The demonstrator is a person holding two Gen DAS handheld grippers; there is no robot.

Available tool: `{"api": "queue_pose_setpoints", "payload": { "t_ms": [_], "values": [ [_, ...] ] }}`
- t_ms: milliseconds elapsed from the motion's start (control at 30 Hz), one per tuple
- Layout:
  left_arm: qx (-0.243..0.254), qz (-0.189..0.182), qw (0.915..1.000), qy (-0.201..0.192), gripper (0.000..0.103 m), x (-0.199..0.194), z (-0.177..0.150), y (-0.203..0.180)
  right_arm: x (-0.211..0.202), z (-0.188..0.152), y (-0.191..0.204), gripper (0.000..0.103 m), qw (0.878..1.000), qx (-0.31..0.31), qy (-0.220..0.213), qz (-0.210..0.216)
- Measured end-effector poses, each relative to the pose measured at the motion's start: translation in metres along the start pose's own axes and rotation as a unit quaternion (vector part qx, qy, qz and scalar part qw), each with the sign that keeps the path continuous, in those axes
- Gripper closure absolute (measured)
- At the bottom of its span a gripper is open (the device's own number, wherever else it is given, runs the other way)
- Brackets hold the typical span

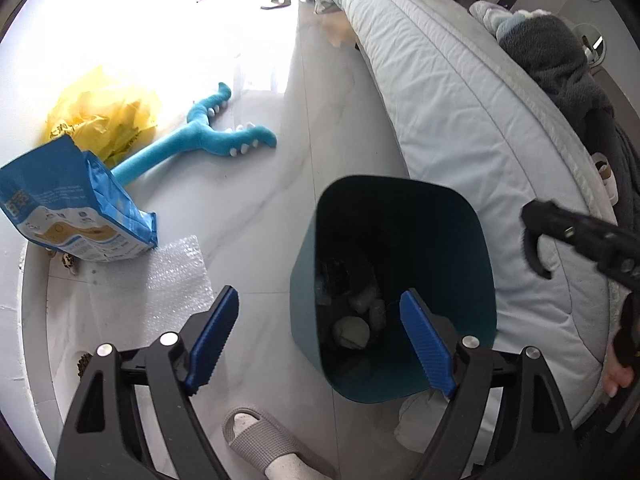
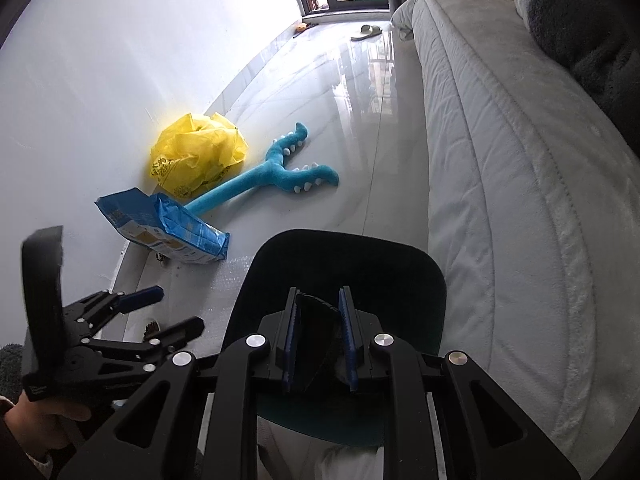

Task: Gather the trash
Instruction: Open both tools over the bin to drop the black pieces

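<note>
A teal trash bin [image 1: 476, 264] stands on the floor beside the bed, with crumpled waste inside [image 1: 352, 330]. My left gripper [image 1: 320, 340] is open and empty, just above the bin's near left rim. My right gripper [image 2: 320, 340] is shut on a dark, flat piece of trash [image 2: 316, 340] and holds it over the bin's mouth [image 2: 400, 264]. A sheet of bubble wrap [image 1: 176, 276] lies on the floor left of the bin. A blue bag [image 1: 76, 208] and a yellow plastic bag [image 1: 108, 120] lie by the wall.
A blue plush toy [image 1: 208, 136] lies on the tiles past the bags. The bed [image 1: 460, 112] runs along the right, with dark clothes [image 1: 560, 64] on it. My slippered foot [image 1: 260, 444] is at the bottom. A slipper [image 2: 366, 32] lies near the far window.
</note>
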State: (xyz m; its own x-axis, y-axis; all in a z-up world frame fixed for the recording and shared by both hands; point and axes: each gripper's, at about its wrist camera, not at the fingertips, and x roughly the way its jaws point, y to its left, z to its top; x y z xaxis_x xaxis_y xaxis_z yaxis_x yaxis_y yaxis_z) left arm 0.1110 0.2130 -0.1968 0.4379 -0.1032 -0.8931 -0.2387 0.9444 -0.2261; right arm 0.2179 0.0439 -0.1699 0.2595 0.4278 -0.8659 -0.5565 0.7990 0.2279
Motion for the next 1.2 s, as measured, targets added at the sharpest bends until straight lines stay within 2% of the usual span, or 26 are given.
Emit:
{"api": "queue_pose_setpoints", "payload": {
  "t_ms": [300,600,633,667,700,767,867,1000,1200],
  "values": [
    [0.015,-0.007,0.9985,-0.051,0.016,-0.034,0.007,0.013,0.042,-0.007,0.0,0.083,0.999,0.008,0.046,-0.006],
    [0.053,0.001,0.9914,-0.119,0.016,-0.07,0.011,0.008,0.067,-0.018,-0.006,0.082,0.996,0.017,0.086,-0.025],
    [0.056,0.001,0.9904,-0.127,0.016,-0.074,0.012,0.006,0.069,-0.02,-0.005,0.076,0.995,0.014,0.092,-0.029],
    [0.058,-0.001,0.9895,-0.133,0.016,-0.077,0.013,0.005,0.072,-0.021,-0.005,0.064,0.995,0.012,0.097,-0.03],
    [0.06,-0.003,0.9884,-0.14,0.016,-0.08,0.013,0.003,0.074,-0.023,-0.004,0.06,0.994,0.011,0.101,-0.031],
    [0.062,-0.007,0.9861,-0.154,0.016,-0.088,0.015,0.001,0.075,-0.026,-0.004,0.059,0.994,0.009,0.105,-0.034],
    [0.062,-0.011,0.9836,-0.169,0.016,-0.096,0.017,-0.002,0.075,-0.026,-0.004,0.058,0.994,0.009,0.104,-0.034],
    [0.061,-0.016,0.9812,-0.182,0.016,-0.104,0.018,-0.004,0.069,-0.029,-0.009,0.05,0.996,0.016,0.087,-0.026],
    [0.054,-0.029,0.9783,-0.198,0.016,-0.111,0.022,-0.01,0.058,-0.027,-0.013,0.05,0.998,0.026,0.06,-0.022]
  ]
}}
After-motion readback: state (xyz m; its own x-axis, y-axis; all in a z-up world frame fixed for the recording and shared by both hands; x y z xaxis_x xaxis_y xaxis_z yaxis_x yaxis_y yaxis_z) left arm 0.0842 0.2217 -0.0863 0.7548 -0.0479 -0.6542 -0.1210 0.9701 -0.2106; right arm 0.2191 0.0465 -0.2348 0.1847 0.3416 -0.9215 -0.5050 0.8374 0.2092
